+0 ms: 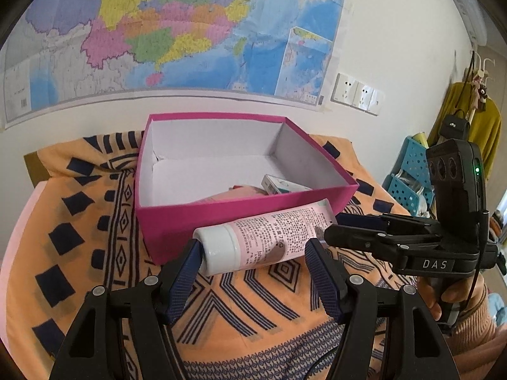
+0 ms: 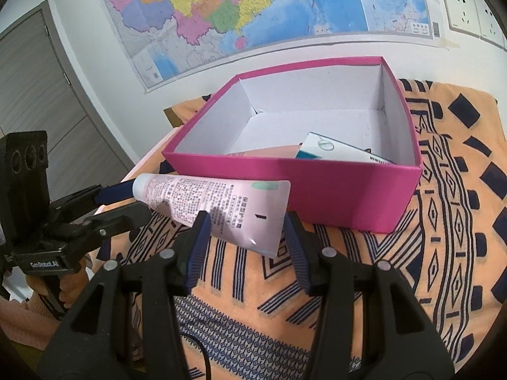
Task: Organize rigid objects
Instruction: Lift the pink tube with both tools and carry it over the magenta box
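Pink tube [image 1: 263, 237] between both jaws, against magenta box [image 1: 240, 212] wall.

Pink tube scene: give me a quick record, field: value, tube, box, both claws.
tube: pink tube with white cap, lying tilted in front of the magenta box, outside it
tube ends: cap toward the left claw, flat crimped end toward the right claw
left claw: open, fingers either side of the cap end, not clamped
right claw: open, straddling the crimped end
box contents: white and teal carton, a peach item partly hidden
surface: orange patterned cloth
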`<state>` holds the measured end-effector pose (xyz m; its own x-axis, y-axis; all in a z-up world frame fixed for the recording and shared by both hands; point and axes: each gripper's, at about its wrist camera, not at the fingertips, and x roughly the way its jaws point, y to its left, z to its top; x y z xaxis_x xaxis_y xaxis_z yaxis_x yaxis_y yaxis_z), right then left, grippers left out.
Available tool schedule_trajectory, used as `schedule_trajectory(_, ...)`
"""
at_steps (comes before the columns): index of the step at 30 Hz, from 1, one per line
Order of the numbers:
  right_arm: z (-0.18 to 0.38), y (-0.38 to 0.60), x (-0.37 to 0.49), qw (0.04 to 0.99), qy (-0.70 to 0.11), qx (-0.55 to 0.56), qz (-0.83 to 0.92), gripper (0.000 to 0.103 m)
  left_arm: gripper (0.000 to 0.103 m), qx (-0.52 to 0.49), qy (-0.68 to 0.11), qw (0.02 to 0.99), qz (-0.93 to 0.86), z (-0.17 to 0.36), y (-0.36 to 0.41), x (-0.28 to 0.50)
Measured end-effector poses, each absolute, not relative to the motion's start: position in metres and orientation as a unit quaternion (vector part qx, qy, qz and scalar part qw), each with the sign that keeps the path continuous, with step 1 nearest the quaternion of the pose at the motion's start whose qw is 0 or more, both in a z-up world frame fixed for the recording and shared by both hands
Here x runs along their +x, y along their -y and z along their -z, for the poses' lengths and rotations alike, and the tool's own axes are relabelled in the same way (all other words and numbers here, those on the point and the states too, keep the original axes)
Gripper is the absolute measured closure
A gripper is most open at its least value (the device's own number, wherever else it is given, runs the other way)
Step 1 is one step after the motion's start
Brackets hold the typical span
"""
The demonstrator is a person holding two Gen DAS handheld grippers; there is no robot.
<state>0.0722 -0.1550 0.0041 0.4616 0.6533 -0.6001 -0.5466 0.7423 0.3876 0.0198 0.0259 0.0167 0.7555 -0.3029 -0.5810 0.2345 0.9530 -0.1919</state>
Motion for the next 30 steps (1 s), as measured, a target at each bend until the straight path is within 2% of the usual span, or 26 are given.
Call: schedule_trajectory(30, -0.026, 0.151, 0.093, 0.864, -0.353, 0.062, -0.353, 0.052, 0.035, -0.038, -0.294, 0.946, 0.131, -0.033, -0.028, 0.037)
